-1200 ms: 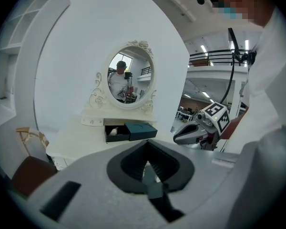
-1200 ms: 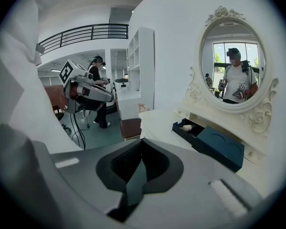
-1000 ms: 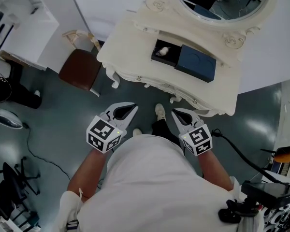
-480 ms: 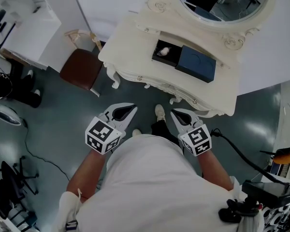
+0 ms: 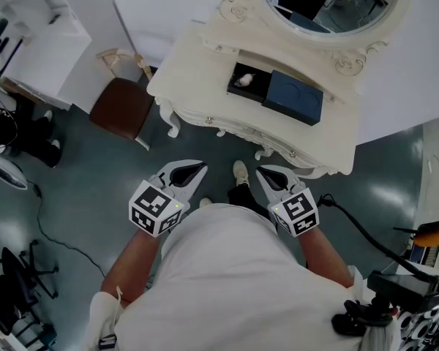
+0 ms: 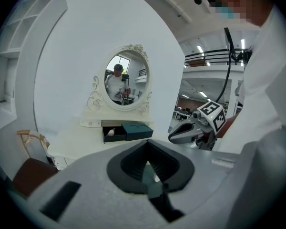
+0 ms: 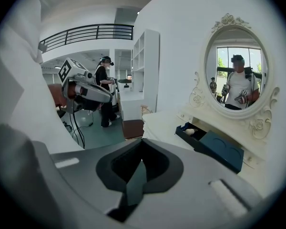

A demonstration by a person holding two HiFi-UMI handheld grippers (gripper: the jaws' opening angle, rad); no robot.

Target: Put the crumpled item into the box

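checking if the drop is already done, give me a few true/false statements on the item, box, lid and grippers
1. The white crumpled item lies inside the open box. True.
2. The left gripper grips the crumpled item. False: its jaws are shut on nothing, and it is held short of the table.
3. The blue lid lies on the table beside the box. True.
4. In the head view, the brown chair stands to the right of the table. False: it stands to the left.
5. The right gripper has its jaws together with nothing between them. True.
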